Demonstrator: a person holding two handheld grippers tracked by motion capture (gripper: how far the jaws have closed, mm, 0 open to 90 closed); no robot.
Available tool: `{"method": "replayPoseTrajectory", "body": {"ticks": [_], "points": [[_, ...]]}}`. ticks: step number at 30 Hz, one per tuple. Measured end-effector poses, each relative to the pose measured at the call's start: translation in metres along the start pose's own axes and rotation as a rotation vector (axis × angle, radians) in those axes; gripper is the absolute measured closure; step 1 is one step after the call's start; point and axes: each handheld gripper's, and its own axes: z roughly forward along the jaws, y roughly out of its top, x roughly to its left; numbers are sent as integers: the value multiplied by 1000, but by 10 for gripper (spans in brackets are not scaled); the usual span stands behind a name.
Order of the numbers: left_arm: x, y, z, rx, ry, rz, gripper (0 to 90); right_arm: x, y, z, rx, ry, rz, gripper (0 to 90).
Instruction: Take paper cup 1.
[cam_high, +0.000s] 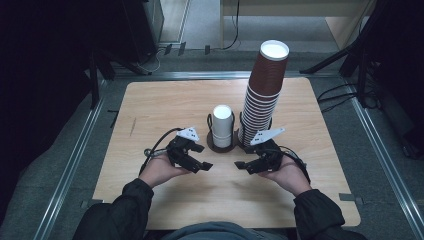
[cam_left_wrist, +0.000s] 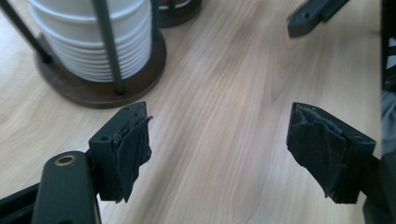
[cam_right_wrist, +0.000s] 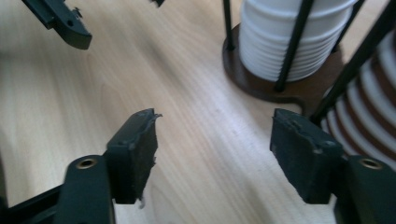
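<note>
Pale wood grain of the table (cam_high: 165, 105) runs under both tools: we hold the left gripper (cam_high: 199, 162) and the right gripper (cam_high: 243, 165) with jaws wide apart and nothing between them. Just ahead stand the short white cup stack (cam_high: 222, 125) in its dark wire holder (cam_high: 221, 145) and the tall brown ribbed cup stack (cam_high: 264, 90). We would likely approach level, pinching one thin rim gently.

A cup holder base (cam_high: 223, 146) sits at the table's (cam_high: 160, 107) middle, carrying a short cup stack (cam_high: 222, 126) on the left and a tall cup stack (cam_high: 263, 90) on the right, leaning toward the far edge.
</note>
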Motion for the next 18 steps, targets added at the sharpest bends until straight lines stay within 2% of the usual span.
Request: {"method": "replayPoseTrajectory", "body": {"ticks": [2, 4, 10, 11, 18], "points": [[2, -2, -4, -18, 13, -5, 229, 0, 1, -1, -8, 1, 2, 338], [4, -3, -6, -23, 8, -22, 230, 0, 1, -2, -16, 2, 7, 349], [7, -3, -5, 0, 6, -34, 234, -3, 2, -1, -10, 13, 35, 363], [7, -3, -6, -3, 18, -26, 234, -4, 2, -2, -13, 14, 39, 366], [11, -3, -5, -9, 22, -27, 236, -6, 0, -2, -7, -5, 45, 373]]}}
